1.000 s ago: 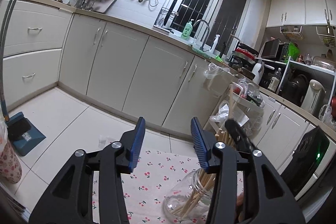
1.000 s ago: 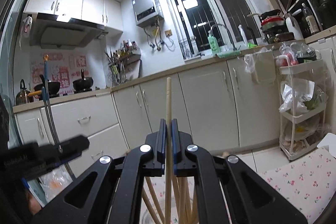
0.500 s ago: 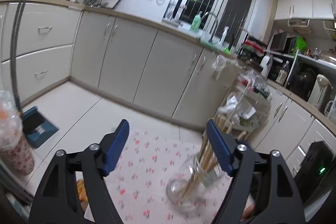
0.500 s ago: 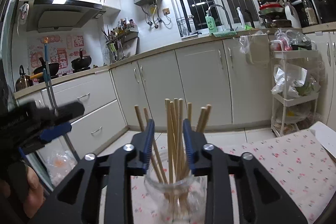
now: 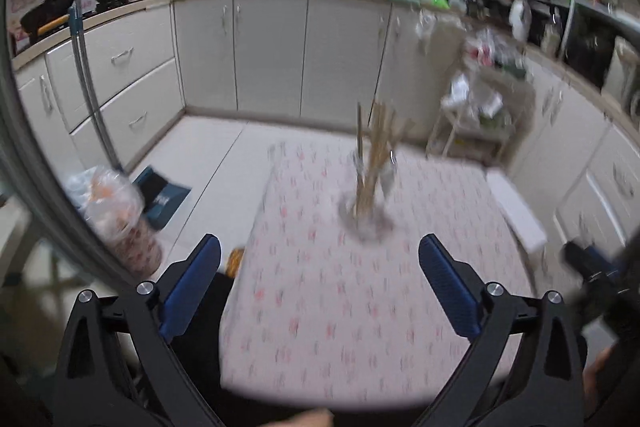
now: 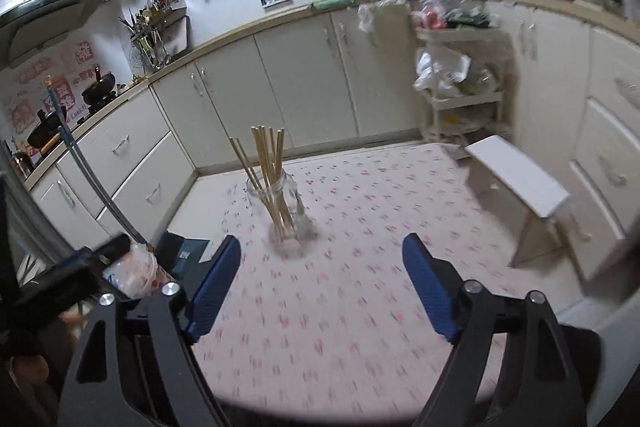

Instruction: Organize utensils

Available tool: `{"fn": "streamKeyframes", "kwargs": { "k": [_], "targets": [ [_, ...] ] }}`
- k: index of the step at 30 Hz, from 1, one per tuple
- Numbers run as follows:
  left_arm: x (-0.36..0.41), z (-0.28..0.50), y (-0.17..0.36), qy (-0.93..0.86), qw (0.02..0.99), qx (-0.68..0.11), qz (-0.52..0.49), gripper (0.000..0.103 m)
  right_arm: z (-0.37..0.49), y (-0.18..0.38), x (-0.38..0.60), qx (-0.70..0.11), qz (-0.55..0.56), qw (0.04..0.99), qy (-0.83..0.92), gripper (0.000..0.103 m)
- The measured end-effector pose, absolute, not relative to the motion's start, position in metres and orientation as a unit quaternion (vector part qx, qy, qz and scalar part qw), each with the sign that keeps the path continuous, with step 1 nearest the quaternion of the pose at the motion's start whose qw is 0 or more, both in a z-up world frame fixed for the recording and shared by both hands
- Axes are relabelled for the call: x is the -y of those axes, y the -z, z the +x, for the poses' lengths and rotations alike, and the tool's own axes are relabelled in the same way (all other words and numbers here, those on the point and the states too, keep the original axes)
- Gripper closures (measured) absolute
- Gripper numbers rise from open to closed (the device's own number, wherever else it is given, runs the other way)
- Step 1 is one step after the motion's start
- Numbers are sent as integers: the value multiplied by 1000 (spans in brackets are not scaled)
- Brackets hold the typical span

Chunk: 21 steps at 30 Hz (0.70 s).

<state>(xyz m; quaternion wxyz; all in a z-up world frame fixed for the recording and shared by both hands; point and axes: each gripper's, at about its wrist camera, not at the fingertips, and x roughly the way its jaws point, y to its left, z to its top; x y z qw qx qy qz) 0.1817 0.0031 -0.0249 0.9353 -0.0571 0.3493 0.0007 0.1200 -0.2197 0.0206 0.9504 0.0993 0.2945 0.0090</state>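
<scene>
While both sets of fingers have just been opening, nothing lies between them. The left gripper (image 5: 319, 283) stands with its blue fingers (image 5: 191, 289) spread wide above the near part of the tabletop (image 5: 320, 327), with only the cherry-print cloth showing in the gap. The right gripper (image 6: 321, 287) likewise has its fingers (image 6: 430, 291) wide apart and empty, over the same cloth.

The glass jar (image 6: 282, 211) stands upright on the tabletop, toward the far edge and nearer the far left corner in the right wrist view, well apart from both grippers. The wooden chopsticks (image 6: 266, 171) stand inside it as a loose bundle, their upper ends fanning out above the rim. In the left wrist view the jar (image 5: 366, 203) and its chopsticks (image 5: 376, 147) are blurred but sit at the same far part of the tabletop.

Beyond the far right corner of the tabletop stands a small white stool (image 6: 520, 183) on the floor. A dustpan (image 5: 162, 197) and a printed bag (image 5: 120, 215) rest on the floor off the left edge. The other gripper shows at the side of each view.
</scene>
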Motion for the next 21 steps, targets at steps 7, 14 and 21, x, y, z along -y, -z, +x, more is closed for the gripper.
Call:
{"fn": "streamKeyframes", "kwargs": {
  "k": [7, 14, 21],
  "targets": [
    [17, 76, 9, 13, 941, -338, -33, 8, 16, -52, 204, -282, 108, 953, 2, 11],
    [3, 7, 0, 11, 940, -337, -49, 8, -43, -64, 192, -268, 89, 959, 3, 10],
    [-10, -24, -12, 10, 947, -317, -55, 8, -66, -69, 186, -263, 87, 961, 3, 10]
  ]
}}
